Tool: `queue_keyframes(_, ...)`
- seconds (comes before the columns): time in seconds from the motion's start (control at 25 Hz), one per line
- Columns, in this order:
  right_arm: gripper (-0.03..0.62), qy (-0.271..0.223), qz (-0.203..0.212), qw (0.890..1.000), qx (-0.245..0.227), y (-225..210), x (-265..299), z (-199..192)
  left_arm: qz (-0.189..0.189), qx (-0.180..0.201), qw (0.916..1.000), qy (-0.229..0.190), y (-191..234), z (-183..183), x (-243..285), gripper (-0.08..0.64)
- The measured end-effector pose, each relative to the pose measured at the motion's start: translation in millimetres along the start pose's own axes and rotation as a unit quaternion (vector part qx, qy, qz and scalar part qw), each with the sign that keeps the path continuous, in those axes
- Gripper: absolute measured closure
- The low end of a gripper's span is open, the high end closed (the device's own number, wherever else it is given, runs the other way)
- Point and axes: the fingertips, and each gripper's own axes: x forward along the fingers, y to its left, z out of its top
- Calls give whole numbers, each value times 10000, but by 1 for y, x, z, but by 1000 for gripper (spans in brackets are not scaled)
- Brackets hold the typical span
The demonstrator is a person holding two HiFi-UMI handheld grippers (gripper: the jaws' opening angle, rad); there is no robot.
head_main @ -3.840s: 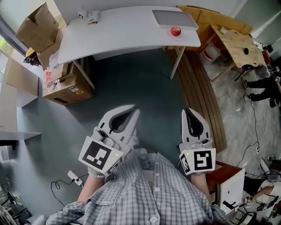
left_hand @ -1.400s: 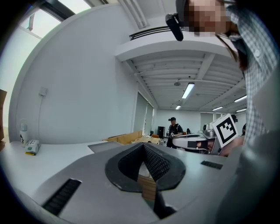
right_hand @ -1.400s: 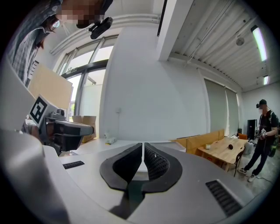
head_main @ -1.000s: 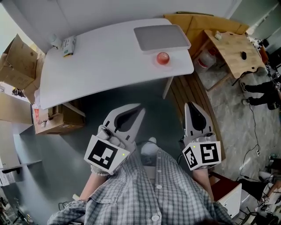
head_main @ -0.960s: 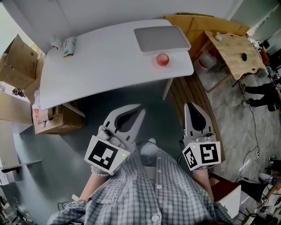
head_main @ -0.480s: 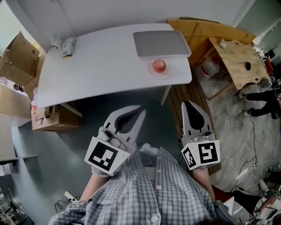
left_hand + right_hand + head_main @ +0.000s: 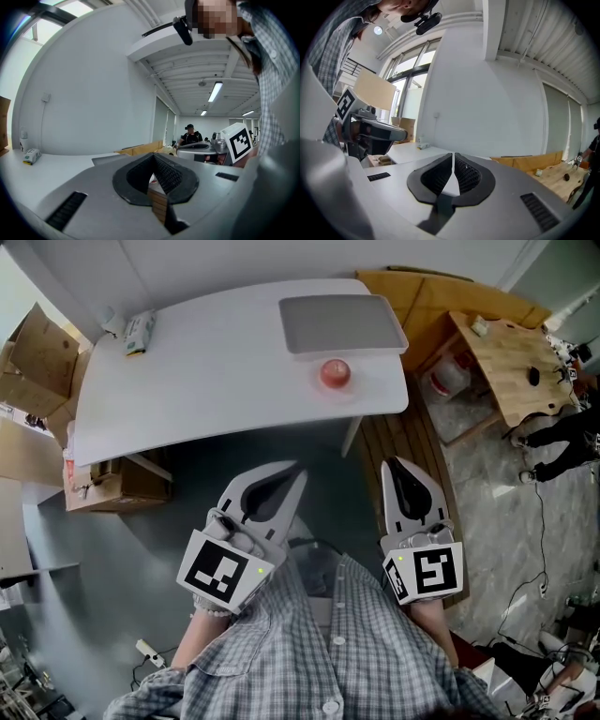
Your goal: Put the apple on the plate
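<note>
The left tongs (image 7: 296, 472) and right tongs (image 7: 401, 465) are held shut, empty. The apple (image 7: 335, 373) rests on the desk (image 7: 206, 362) beside the plate (image 7: 342, 324), near the edge, where it could be knocked off.

The table (image 7: 216, 371) lies bare between the small box (image 7: 139, 331) and the tray (image 7: 342, 322).

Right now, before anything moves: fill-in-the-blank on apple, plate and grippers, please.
The apple sits on the white ____, just in front of the grey plate, not on it.
The left gripper and the right gripper are both ____ and empty.
The apple is ____ in colour.
Missing: table; shut; red.
</note>
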Motion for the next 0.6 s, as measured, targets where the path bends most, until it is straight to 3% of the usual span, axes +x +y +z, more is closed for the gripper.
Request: queue_keyframes(0.6,561,288,-77,9995,124,-21,35,-21,-192,-219,9993,222,35,-12,52,551)
